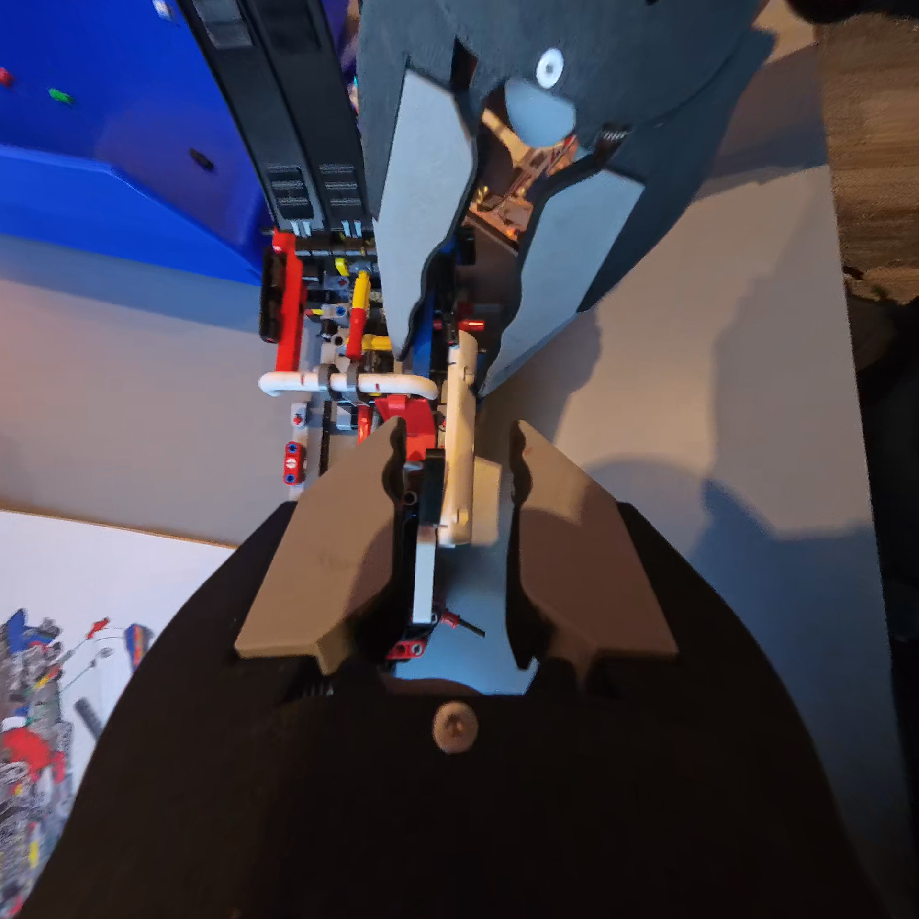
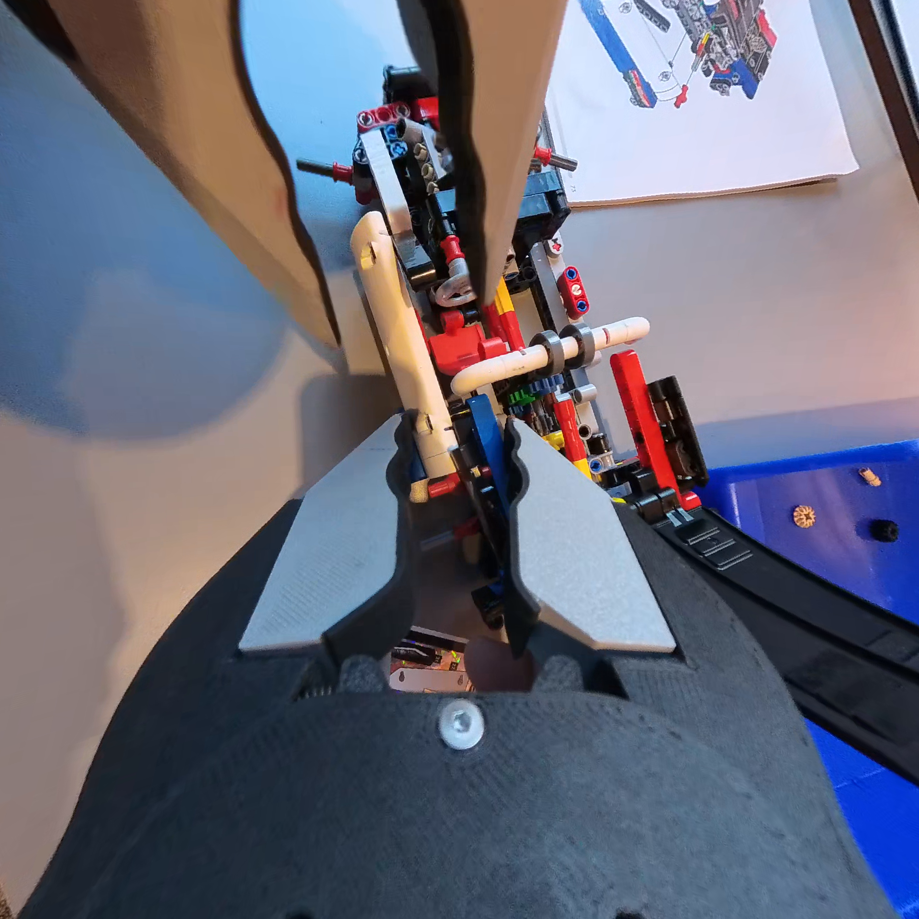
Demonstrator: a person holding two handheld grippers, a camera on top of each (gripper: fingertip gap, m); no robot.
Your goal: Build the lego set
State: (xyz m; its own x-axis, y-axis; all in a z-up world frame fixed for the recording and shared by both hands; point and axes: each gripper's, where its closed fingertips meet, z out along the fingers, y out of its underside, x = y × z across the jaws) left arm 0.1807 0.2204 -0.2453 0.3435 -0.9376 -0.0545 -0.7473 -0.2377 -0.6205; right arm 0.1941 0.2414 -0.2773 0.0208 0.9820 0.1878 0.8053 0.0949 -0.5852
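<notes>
Going L to R in the left wrist view: instruction booklet (image 1: 74, 696) at lower left on the table (image 1: 124, 398), blue parts bin (image 1: 99, 174) up left w/ a few loose bits in it, then the lego model (image 1: 358, 358) mid-frame, lying flat, long axis running straight away from the camera, i.e. along the gripper fingers, not across them. Left gripper (image 1: 455, 477) straddles the model's near end; fingers apart, a grey beam and white panel (image 1: 460, 447) sit in the gap, the white panel well apart from the right finger, contact on the left finger side not clear, so prob. not gripping, just bracketing. Right gripper (image 1: 457, 348) comes in from the far end, opposite, tips pointing back toward the camera. In the right wrist view the right gripper (image 2: 455, 447) looks clamped on the model's blue beam (image 2: 485, 437) and white panel edge, fingers close together w/ the parts filling the gap. So both hands are on the same axis, one at each end; right has the hold, left is nearer the red/grey tail end (image 1: 408, 649). Judgement: next move likely a press or adjustment along that long axis, w/ right steadying; sideways push would risk twisting the frame.
</notes>
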